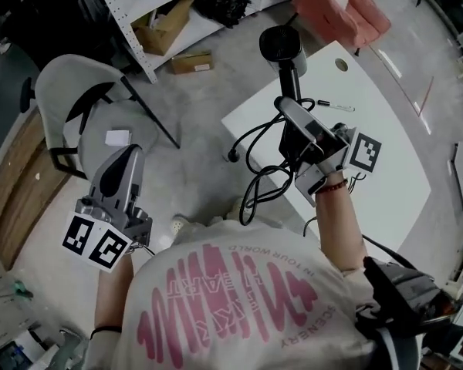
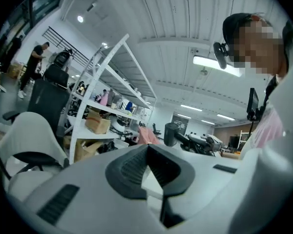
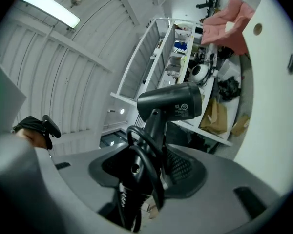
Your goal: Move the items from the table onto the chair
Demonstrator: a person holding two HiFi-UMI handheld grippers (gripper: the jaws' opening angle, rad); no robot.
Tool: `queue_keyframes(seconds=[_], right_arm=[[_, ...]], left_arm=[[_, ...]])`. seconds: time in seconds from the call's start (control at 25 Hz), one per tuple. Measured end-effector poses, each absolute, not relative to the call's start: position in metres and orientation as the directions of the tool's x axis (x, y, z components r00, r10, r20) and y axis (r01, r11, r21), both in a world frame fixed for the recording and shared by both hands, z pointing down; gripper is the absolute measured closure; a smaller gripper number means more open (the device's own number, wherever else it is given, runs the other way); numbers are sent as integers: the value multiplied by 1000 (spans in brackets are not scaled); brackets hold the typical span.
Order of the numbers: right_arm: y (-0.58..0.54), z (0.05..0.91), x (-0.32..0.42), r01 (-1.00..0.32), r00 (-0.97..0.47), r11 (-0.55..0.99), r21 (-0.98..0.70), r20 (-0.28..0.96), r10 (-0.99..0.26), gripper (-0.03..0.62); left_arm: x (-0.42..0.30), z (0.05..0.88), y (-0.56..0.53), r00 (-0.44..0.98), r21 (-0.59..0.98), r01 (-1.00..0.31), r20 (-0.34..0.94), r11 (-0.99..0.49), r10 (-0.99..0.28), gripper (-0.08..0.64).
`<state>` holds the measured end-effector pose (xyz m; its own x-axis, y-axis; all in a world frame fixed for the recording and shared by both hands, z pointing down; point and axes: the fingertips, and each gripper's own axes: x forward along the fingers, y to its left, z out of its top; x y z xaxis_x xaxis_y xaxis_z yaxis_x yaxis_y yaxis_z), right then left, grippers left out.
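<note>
My right gripper point(image 1: 291, 112) is shut on the handle of a black hair dryer point(image 1: 283, 50), held in the air above the left edge of the white table point(image 1: 370, 176). Its black cord point(image 1: 255, 164) hangs in loops below. In the right gripper view the hair dryer point(image 3: 171, 104) stands upright between the pads of that gripper point(image 3: 146, 172), with cord wrapped at the handle. My left gripper point(image 1: 127, 156) is shut and holds nothing, near the grey chair point(image 1: 69, 91). A small white item point(image 1: 117, 138) lies on the chair's seat. A black marker point(image 1: 336, 106) lies on the table.
A white metal shelf rack point(image 1: 135, 41) with cardboard boxes point(image 1: 166, 25) stands behind the chair, and another box point(image 1: 190, 62) sits on the floor. A pink cloth-covered seat point(image 1: 343, 6) is beyond the table. In the left gripper view the chair point(image 2: 29, 135) is at the left.
</note>
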<state>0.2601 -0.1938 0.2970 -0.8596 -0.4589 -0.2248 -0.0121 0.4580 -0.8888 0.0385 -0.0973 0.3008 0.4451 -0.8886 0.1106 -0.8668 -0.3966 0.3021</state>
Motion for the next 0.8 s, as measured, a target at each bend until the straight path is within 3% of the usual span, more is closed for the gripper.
queue_keyframes(seconds=[0.4,0.8], right_arm=[[-109,187,49,286,-898,597,-750,-427,-106,377],[-30,144,-85,491,-859,537,-686,-484,166,379]], left_arm=[[-129,257,-5,242,219,-950,66,-223,-968,551],[-234,229,84,31,194,-981,7,-29,-999,551]])
